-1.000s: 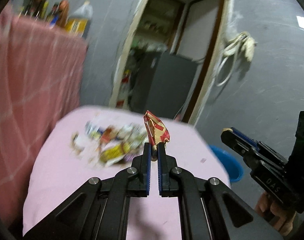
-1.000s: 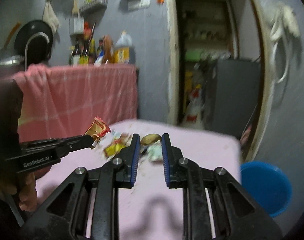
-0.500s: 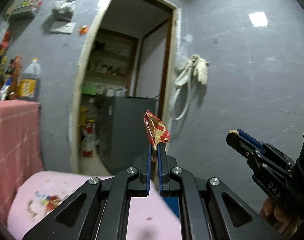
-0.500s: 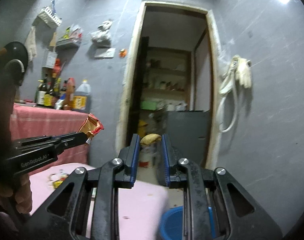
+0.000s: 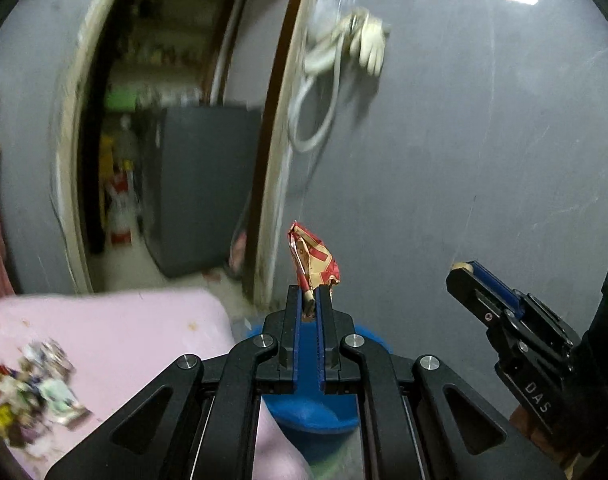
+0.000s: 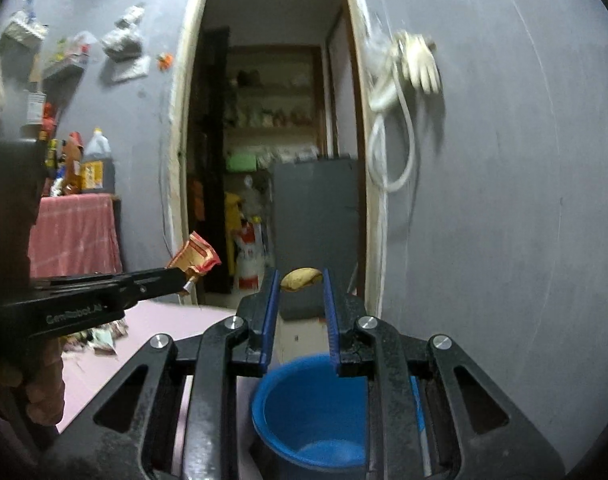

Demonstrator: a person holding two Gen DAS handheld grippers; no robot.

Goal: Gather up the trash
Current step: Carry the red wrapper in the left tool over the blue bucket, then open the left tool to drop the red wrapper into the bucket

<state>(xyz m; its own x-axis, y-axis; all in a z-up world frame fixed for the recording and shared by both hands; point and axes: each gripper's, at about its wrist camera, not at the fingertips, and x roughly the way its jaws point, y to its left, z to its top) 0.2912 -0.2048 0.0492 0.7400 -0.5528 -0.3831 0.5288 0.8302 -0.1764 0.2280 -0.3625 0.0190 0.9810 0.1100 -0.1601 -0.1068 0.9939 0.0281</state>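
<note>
1. Pinching a crumpled red-and-tan wrapper (image 5: 314, 258), the left tool (image 5: 308, 300) has its blue-padded fingers (image 5: 296, 336) drawn nearly together, with the wrapper standing up out of the tips
2. Seen from the right wrist, that same left tool (image 6: 181, 278) reaches in from the left with the wrapper (image 6: 195, 258) at its tip
3. The right tool (image 6: 301, 280) grips a small yellowish scrap (image 6: 301, 279) between its tips at a moderate gap, each end of the scrap touching a blue pad
4. A blue bucket (image 6: 279, 408) sits on the floor below the right tool, just past the corner of the pink-covered counter (image 6: 143, 320); only part of its inside shows
5. In the left wrist view the bucket (image 5: 304, 408) lies directly under the left tool, beside the counter's (image 5: 123, 320) far right corner
6. A blurred heap of mixed wrappers (image 5: 27, 388) lies near the counter's left edge
7. The right tool (image 5: 464, 276) appears at the right of the left wrist view, apart from the left one
</note>
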